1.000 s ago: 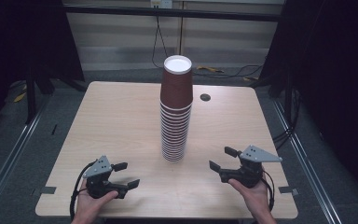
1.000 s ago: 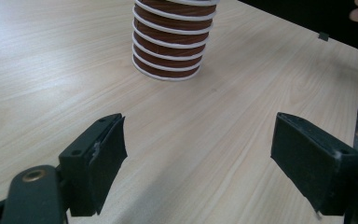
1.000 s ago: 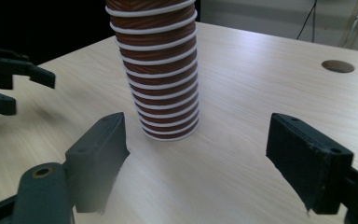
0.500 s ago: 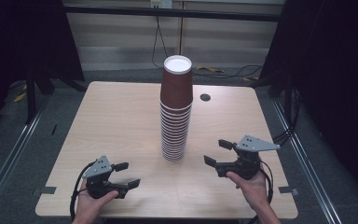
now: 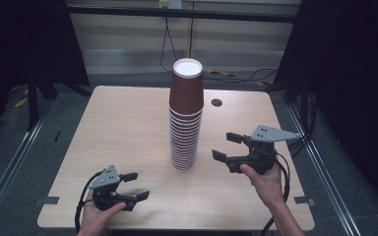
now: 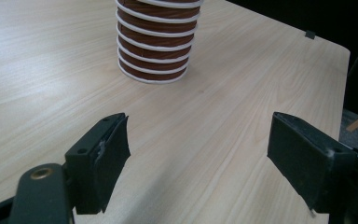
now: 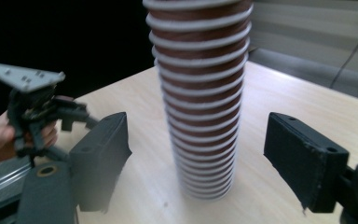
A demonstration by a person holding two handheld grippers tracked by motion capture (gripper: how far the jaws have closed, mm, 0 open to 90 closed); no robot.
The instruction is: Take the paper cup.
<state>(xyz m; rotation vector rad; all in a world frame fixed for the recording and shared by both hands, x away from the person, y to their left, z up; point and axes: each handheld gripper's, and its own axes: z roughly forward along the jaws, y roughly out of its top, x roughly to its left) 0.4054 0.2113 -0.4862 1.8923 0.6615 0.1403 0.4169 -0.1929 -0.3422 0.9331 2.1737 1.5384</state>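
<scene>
**Tall cup stack, two empty grippers: watch that tower**

So here's where you're at. The stack of cups (image 5: 186,118) is standing upside down in the middle of the table (image 5: 128,128), a long column of brown paper cups with white rims, roughly straight as far as I can tell. Nothing is touching it.

Your right gripper (image 5: 222,146) is held up off the table just right of the stack, jaws spread wide and empty, pointed at the lower-middle part of the column. In the right gripper view the stack (image 7: 200,98) sits right between the two jaws but farther off, so no contact yet. Your left gripper (image 5: 139,185) is low near the front edge, well apart from the stack, jaws also apart with nothing in them. Its own view just looks across bare wood at the bottom few cups (image 6: 156,51).

What I'd worry about:

- That tower is tall and narrow. Bump it sideways with a jaw tip on the way in and the whole thing probably goes over.
- Squeeze mid-column and you'll likely lift a chunk of cups, not one. Nested paper cups stick, so the ones below may drag up and then drop.
- Pinch too hard and you could crush a rim.
- With the left gripper so far away, nothing braces the base if the right one pulls.
</scene>
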